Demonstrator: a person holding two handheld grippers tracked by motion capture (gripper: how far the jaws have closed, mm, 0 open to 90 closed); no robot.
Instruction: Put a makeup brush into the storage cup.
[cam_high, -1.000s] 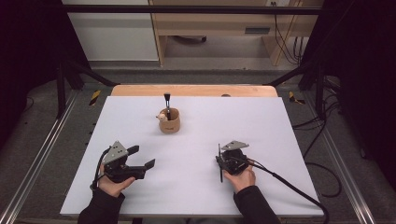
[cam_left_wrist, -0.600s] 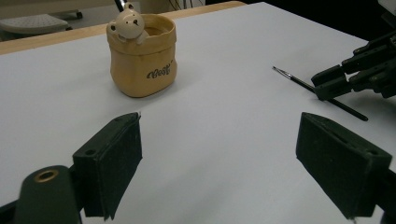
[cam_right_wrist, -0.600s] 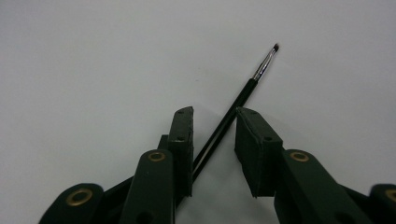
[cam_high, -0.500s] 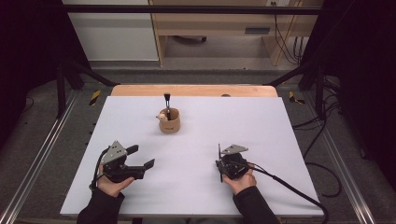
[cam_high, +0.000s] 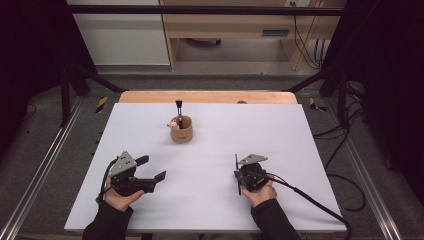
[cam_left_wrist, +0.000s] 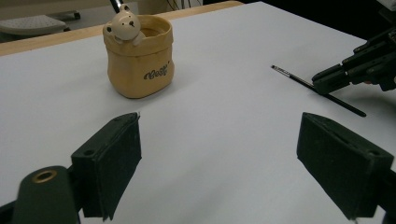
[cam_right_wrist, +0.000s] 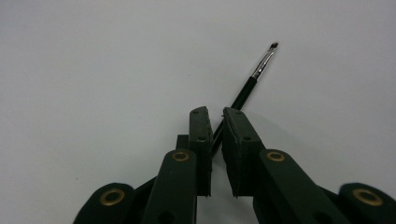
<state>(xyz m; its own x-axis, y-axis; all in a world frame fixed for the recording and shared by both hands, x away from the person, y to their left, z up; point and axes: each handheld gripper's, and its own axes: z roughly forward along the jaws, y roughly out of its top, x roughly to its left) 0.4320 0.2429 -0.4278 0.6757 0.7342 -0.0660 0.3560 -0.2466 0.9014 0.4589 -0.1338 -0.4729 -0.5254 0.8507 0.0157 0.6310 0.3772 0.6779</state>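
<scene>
Between the nearly closed jaws of the right gripper (cam_right_wrist: 214, 122), which have just been closing, a thin black brush (cam_right_wrist: 250, 84) is being pinched, its bristle tip pointing out beyond the fingertips above the white table (cam_high: 300, 135). Well ahead of the left gripper (cam_left_wrist: 219, 158), whose jaws are gaping wide and empty, a bear-topped pen pot (cam_left_wrist: 138, 56) is standing.

A white worktop (cam_high: 300, 150) with a wooden far edge. A tan bear pot (cam_high: 181, 129) stands toward twelve o'clock. A thin black brush (cam_high: 237, 173) lies toward five o'clock
</scene>
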